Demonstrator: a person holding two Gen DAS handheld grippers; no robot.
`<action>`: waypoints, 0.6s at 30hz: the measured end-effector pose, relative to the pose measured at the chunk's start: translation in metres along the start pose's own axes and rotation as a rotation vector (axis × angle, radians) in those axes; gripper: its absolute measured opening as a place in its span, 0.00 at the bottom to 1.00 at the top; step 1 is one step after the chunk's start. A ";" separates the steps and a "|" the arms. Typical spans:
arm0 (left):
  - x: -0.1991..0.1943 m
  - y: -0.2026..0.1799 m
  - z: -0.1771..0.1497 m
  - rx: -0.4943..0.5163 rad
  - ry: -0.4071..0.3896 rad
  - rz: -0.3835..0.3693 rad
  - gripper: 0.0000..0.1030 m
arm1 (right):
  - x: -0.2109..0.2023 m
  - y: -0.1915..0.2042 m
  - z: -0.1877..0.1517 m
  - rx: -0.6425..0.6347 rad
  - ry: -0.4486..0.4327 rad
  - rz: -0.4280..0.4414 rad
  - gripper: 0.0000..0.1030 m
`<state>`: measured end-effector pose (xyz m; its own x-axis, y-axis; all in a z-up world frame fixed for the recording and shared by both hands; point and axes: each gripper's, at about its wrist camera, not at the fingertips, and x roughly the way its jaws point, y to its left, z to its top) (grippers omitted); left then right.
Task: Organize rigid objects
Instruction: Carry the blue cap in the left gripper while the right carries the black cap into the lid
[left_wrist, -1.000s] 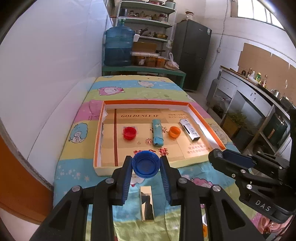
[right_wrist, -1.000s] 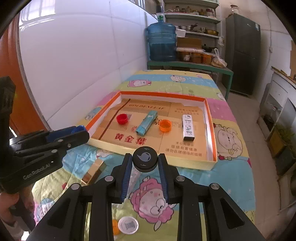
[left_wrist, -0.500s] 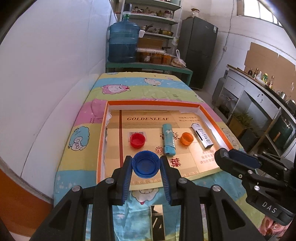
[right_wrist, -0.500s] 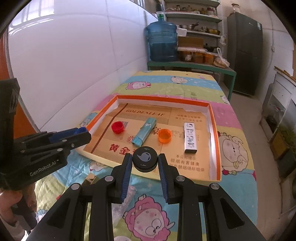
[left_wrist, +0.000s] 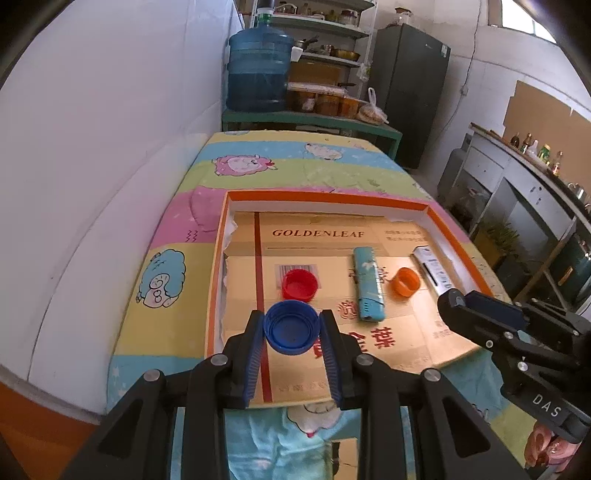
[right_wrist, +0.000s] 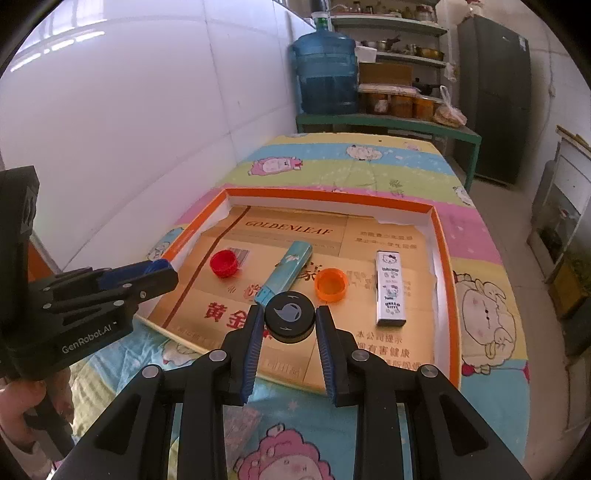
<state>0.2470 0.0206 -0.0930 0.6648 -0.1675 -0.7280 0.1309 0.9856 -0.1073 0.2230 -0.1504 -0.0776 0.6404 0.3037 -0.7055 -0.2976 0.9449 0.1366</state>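
My left gripper (left_wrist: 291, 326) is shut on a blue bottle cap (left_wrist: 291, 328), hollow side up, held over the front left part of the orange-rimmed cardboard tray (left_wrist: 325, 195). My right gripper (right_wrist: 290, 321) is shut on a black cap (right_wrist: 290, 316) with a pale swirl mark, over the tray's front edge. Inside the tray lie a red cap (left_wrist: 300, 283), a teal lighter (left_wrist: 367, 282), an orange cap (left_wrist: 405, 281) and a white printed lighter (right_wrist: 390, 288). The right gripper also shows at the right in the left wrist view (left_wrist: 458, 306).
The tray rests on a table with a cartoon-print cloth (left_wrist: 258, 166), against a white wall on the left. A small brown object (left_wrist: 341, 458) lies on the cloth in front of the tray. A water jug (left_wrist: 258, 70), shelves and a dark fridge stand behind.
Both grippers have moved forward with their caps, from over the cloth in front of the tray to over the tray's front part. The tray contents have not moved.
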 end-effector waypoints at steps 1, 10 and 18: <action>0.004 0.001 0.001 -0.002 0.006 0.004 0.30 | 0.003 -0.001 0.000 0.001 0.004 0.001 0.29; 0.029 0.009 0.003 -0.014 0.047 0.022 0.30 | 0.030 -0.009 0.003 0.014 0.048 0.010 0.29; 0.044 0.011 0.002 -0.018 0.074 0.024 0.30 | 0.048 -0.015 0.003 0.013 0.088 0.000 0.29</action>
<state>0.2792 0.0244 -0.1247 0.6110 -0.1421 -0.7788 0.1021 0.9897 -0.1005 0.2602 -0.1494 -0.1117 0.5755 0.2919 -0.7639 -0.2879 0.9466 0.1449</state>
